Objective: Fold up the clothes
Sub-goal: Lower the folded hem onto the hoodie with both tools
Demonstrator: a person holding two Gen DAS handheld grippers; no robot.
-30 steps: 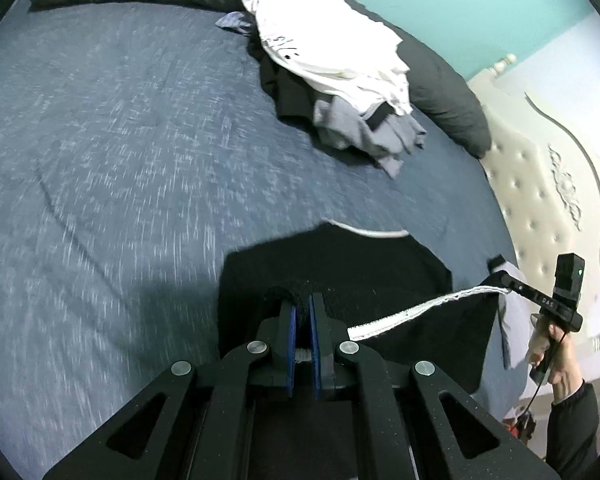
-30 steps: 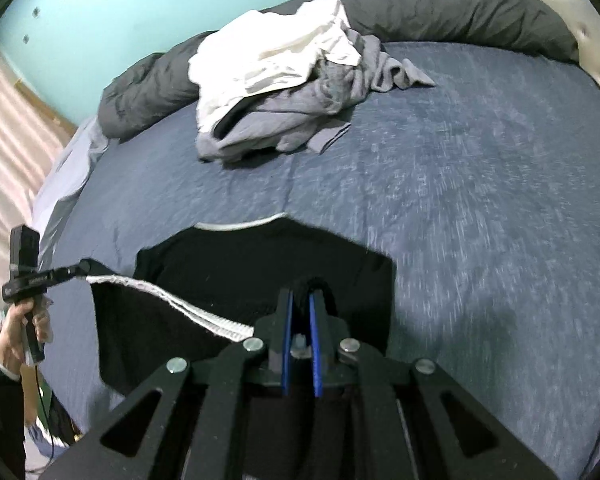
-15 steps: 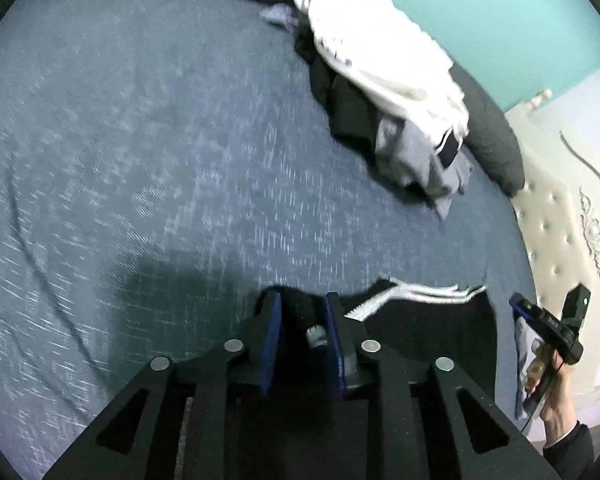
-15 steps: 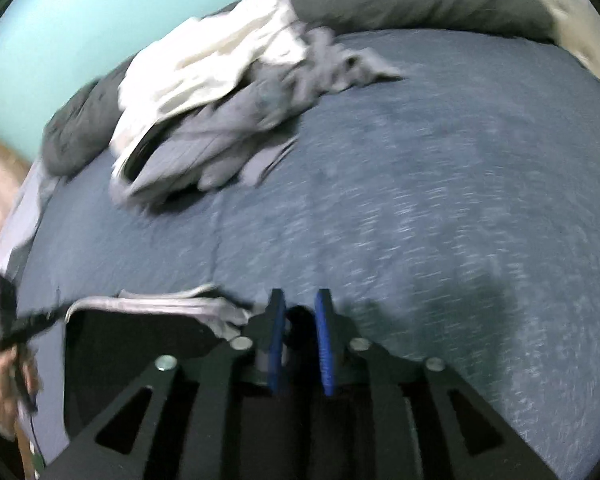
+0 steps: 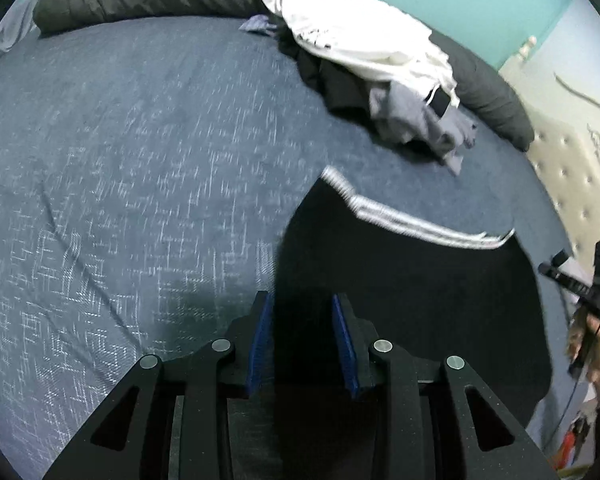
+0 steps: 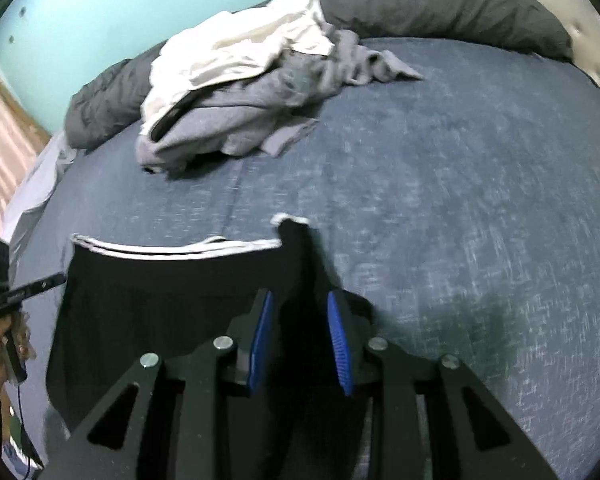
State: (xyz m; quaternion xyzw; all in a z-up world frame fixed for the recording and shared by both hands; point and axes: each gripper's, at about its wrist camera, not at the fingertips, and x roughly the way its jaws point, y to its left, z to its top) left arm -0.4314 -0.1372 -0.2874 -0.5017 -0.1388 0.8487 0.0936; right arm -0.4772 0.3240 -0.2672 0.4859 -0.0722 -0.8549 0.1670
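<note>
Through my left wrist camera, my left gripper (image 5: 303,332) hangs with its blue-padded jaws spread over the black garment with a white ribbed edge (image 5: 412,280), which lies flat on the blue-grey woven bedspread (image 5: 120,184); my right gripper (image 5: 576,284) shows at the garment's far side, my hand (image 5: 592,352) around its handle. Through my right wrist camera, my right gripper (image 6: 300,334) is likewise parted above the same cloth (nothing pinched), while a heap of white and grey clothes (image 6: 244,92) sits well apart against the long dark grey pillow (image 6: 440,8).
</note>
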